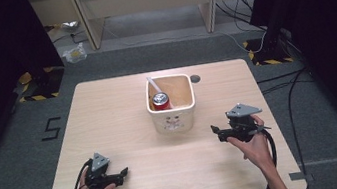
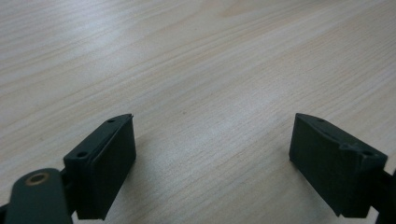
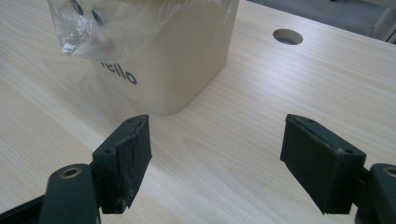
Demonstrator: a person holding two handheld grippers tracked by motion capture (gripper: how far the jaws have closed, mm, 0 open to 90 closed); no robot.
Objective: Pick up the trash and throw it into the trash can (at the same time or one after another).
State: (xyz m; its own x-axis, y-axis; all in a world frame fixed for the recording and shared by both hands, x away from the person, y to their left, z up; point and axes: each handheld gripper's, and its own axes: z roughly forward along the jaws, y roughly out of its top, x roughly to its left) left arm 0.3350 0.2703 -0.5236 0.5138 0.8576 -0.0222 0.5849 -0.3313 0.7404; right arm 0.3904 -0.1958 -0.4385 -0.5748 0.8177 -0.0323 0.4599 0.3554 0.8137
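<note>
Both claws spread and empty: right gripper (image 1: 220,132) faces the cream bin (image 1: 174,119) just ahead-left, holding a red can (image 1: 160,100); left gripper (image 1: 120,176) rests well apart; approach should probably stay level, jaws wide.

The table (image 1: 111,133) is pale wood-grain laminate, smooth with a soft sheen where light falls on it. The bin (image 1: 174,119) looks like cream matt plastic, and a clear, crinkled, glossy plastic liner (image 3: 116,23) is folded over its rim. Inside it the red can (image 1: 161,100) has a shiny metal top. The left gripper (image 2: 212,158) has matt black plastic jaws with smooth faces; the right gripper (image 3: 215,163) has the same black finish, though one pad looks rough and worn. The floor (image 1: 15,163) is dull grey carpet.
</note>
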